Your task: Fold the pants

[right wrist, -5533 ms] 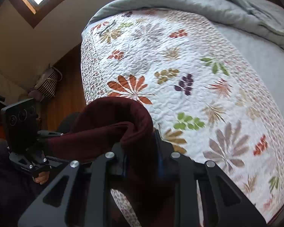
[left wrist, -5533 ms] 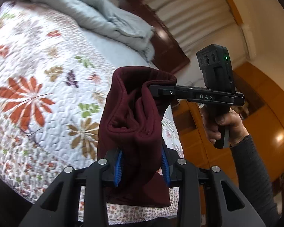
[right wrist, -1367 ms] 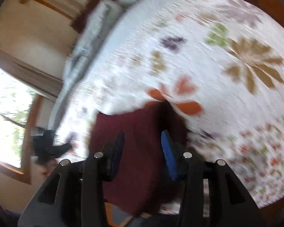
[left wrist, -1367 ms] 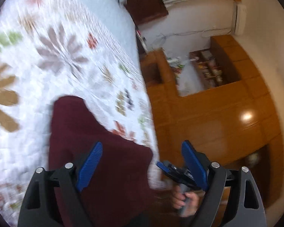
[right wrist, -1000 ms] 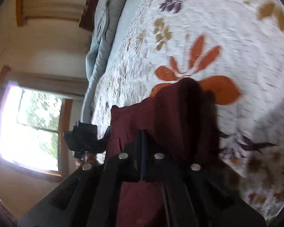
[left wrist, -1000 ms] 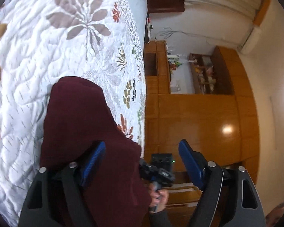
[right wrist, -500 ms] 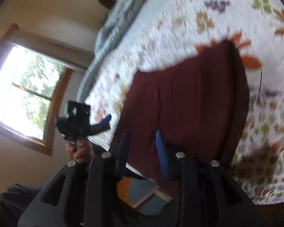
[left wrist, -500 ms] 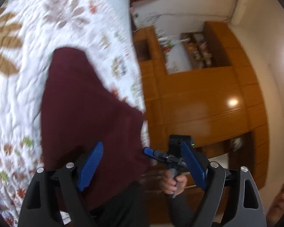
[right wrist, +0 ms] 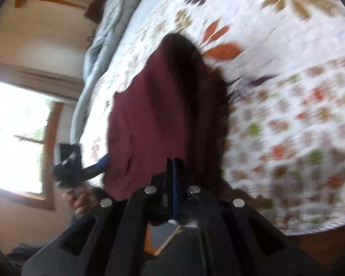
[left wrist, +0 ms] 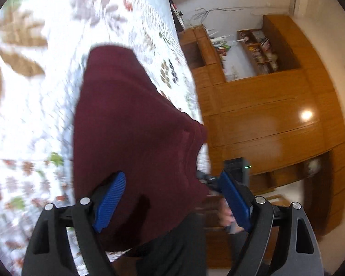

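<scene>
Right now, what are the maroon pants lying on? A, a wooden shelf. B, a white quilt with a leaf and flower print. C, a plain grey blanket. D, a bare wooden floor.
B: the maroon pants lie spread on the white floral quilt covering the bed.

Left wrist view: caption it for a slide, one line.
Open left gripper above folded maroon pants lying on a floral quilt, with wooden cabinets beyond the bed.
</scene>
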`<state>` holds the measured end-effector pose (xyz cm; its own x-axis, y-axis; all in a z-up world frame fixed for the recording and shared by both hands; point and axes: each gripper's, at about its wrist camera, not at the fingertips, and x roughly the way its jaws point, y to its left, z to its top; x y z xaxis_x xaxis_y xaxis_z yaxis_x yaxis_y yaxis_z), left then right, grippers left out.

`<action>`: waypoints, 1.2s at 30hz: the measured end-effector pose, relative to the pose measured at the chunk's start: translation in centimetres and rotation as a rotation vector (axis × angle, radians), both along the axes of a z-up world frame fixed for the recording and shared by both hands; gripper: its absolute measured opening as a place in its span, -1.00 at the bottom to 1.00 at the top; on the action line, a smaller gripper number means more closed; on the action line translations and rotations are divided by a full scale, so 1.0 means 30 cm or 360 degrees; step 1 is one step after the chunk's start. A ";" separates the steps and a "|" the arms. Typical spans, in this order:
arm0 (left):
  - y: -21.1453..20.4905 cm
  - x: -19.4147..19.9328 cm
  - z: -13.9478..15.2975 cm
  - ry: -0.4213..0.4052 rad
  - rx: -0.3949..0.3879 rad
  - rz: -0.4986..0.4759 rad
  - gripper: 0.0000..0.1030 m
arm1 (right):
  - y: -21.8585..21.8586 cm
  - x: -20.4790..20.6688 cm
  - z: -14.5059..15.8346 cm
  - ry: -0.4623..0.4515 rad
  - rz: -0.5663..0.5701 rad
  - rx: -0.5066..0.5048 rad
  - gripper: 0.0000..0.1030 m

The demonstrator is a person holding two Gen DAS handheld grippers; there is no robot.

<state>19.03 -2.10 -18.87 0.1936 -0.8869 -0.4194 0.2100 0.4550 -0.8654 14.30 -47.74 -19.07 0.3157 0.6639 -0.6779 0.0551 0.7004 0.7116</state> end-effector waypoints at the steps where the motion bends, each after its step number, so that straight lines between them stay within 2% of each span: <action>1: -0.011 -0.024 0.042 -0.0099 0.0174 0.0015 0.64 | -0.006 0.003 0.010 -0.0002 -0.0014 -0.0008 -0.84; 2: -0.034 -0.051 0.097 -0.0237 0.0401 0.0035 0.64 | -0.015 -0.001 0.027 -0.0005 -0.0043 -0.0069 -0.24; 4: -0.081 -0.100 0.181 -0.0467 0.0781 0.0078 0.64 | -0.011 -0.004 0.045 -0.0023 -0.0078 -0.0162 0.44; 5: -0.108 -0.128 0.222 -0.0569 0.0934 0.0094 0.65 | -0.011 -0.010 0.057 -0.0028 -0.0086 -0.0179 0.45; 6: -0.124 -0.146 0.251 -0.0618 0.0995 0.0098 0.66 | -0.011 -0.014 0.062 -0.0023 -0.0085 -0.0179 0.45; 14: -0.158 -0.200 0.383 -0.0741 0.1221 0.0164 0.71 | 0.108 0.047 0.117 -0.0040 -0.0025 -0.0173 0.59; 18: -0.150 -0.194 0.385 -0.0743 0.1290 0.0187 0.72 | 0.135 0.073 0.126 -0.0037 0.0012 -0.0199 0.62; 21: -0.152 -0.176 0.362 -0.0709 0.1326 0.0171 0.72 | 0.136 0.091 0.122 -0.0029 0.0025 -0.0222 0.67; 25: -0.160 -0.123 0.286 -0.0601 0.1348 0.0112 0.72 | 0.122 0.110 0.099 0.0007 0.0038 -0.0256 0.70; 28: -0.144 -0.075 0.220 -0.0455 0.1290 0.0052 0.72 | 0.110 0.118 0.079 0.0051 0.0056 -0.0270 0.74; 31: -0.088 -0.017 0.170 -0.0314 0.1151 0.0035 0.72 | 0.095 0.131 0.053 0.0119 0.0073 -0.0229 0.77; 35: 0.042 0.084 0.086 0.0051 0.0728 0.0076 0.72 | 0.063 0.150 0.035 0.0179 0.0057 -0.0108 0.78; 36: 0.065 0.103 0.065 0.0129 0.0666 0.0086 0.72 | 0.056 0.152 0.037 0.0180 0.0054 -0.0084 0.78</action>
